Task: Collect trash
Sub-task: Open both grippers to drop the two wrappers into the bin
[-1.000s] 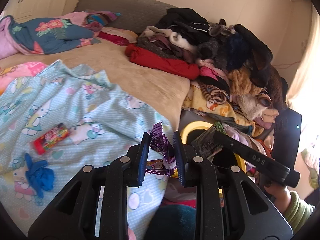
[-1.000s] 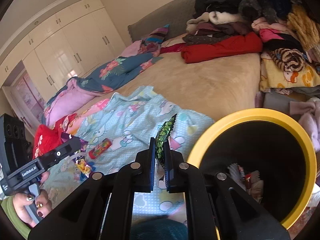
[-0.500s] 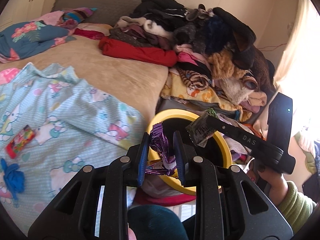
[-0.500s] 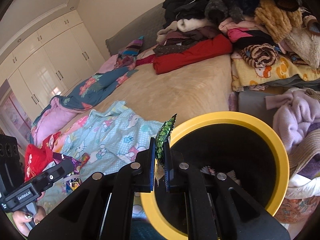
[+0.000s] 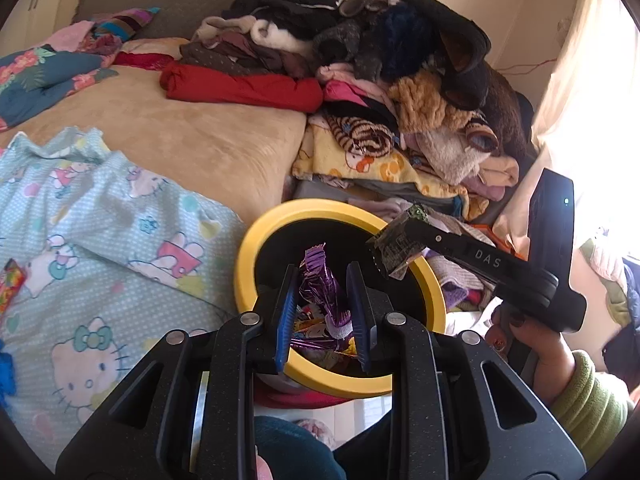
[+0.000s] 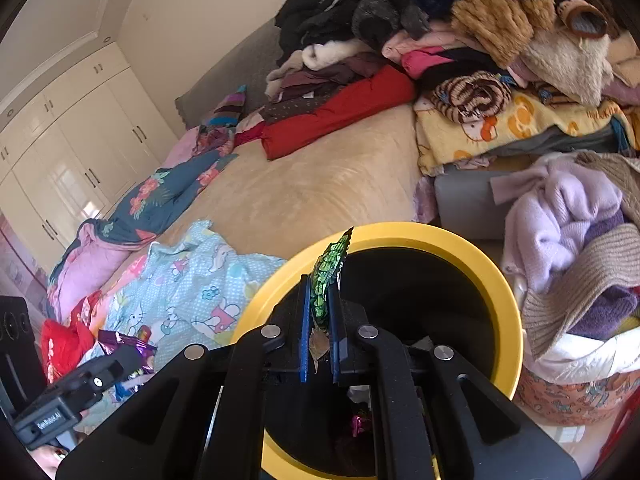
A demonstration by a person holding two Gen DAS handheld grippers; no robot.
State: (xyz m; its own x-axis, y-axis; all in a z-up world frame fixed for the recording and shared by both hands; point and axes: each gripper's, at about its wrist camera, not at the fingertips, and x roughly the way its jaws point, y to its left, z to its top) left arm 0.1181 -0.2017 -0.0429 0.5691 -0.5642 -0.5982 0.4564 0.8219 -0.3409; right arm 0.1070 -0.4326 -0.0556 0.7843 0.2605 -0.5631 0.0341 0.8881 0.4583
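Note:
A yellow-rimmed black bin (image 5: 248,252) (image 6: 496,280) stands beside the bed. My left gripper (image 5: 323,276) is shut on a crumpled purple foil wrapper (image 5: 320,280), which hangs over the bin's mouth. My right gripper (image 6: 320,292) (image 5: 394,250) is shut on a flat green foil wrapper (image 6: 330,276) (image 5: 394,246), held over the bin's rim. Some trash (image 6: 358,420) lies at the bottom of the bin. A red candy wrapper (image 5: 10,280) lies on the cartoon-cat blanket (image 5: 100,220) at the far left.
A tall heap of clothes (image 5: 380,60) covers the bed's right side, behind the bin. A basket of knitwear (image 6: 580,280) sits right of the bin. A floral quilt (image 6: 160,196) lies further up the bed, and white wardrobes (image 6: 68,152) line the wall.
Both grippers have travelled from over the blanket to the bin, each still carrying its wrapper. The bin now fills the middle of both views.

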